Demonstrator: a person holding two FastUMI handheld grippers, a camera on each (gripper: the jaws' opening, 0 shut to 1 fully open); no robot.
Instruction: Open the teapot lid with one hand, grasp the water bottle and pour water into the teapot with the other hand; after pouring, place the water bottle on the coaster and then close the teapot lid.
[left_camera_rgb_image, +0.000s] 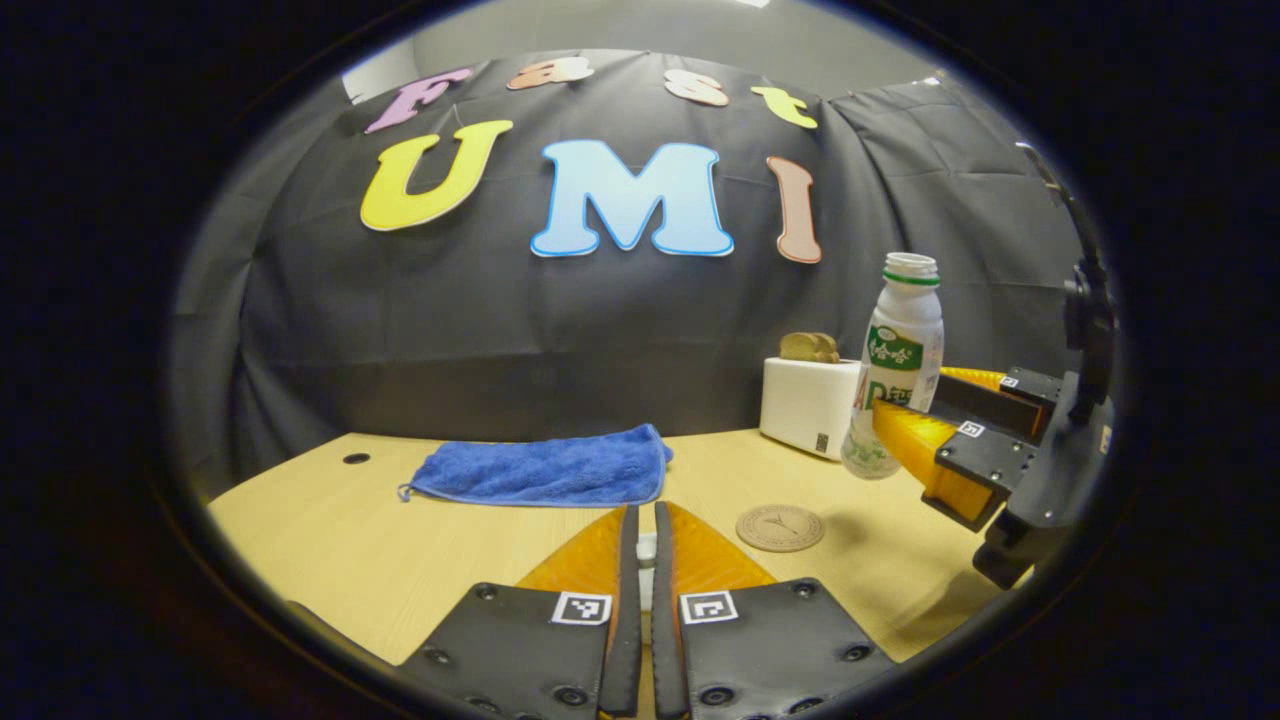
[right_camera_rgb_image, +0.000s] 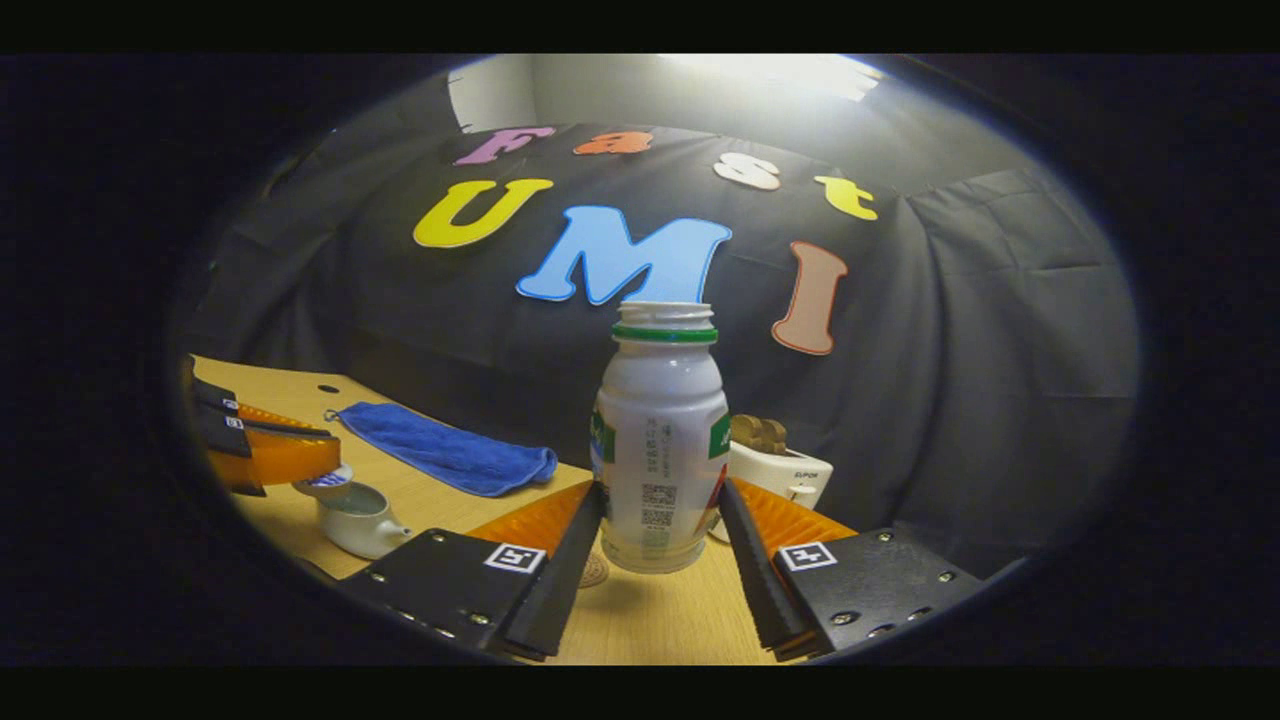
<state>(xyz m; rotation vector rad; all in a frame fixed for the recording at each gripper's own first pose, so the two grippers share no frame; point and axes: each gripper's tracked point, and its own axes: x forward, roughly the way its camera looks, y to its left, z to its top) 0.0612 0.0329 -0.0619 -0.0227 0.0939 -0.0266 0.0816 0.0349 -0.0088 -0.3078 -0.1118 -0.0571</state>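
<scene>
Currently the right gripper (right_camera_rgb_image: 660, 535) is clamping the water bottle (right_camera_rgb_image: 661, 440) low on its body, both fingers pressing its sides, bottle upright and hanging clear above the table (right_camera_rgb_image: 640, 620). In the left gripper view the bottle (left_camera_rgb_image: 897, 365) is sitting at about 2 o'clock, with the coaster (left_camera_rgb_image: 780, 527) on the table just below it at 4 o'clock.

In the right gripper view, at 9 o'clock, the left gripper (right_camera_rgb_image: 300, 462) is pinching the teapot lid (right_camera_rgb_image: 325, 482) just above the open teapot (right_camera_rgb_image: 358, 518). In its own view its fingers (left_camera_rgb_image: 622, 560) are nearly closed on something pale.

Bottle is uncapped, thin plastic, probably light; a hard squeeze could dent it or push liquid out. Smooth wall may slip when tilted. The lid looks ceramic and fragile, its knob small.

Blue towel (left_camera_rgb_image: 545, 470) and toaster (left_camera_rgb_image: 808, 405) are lying behind.
</scene>
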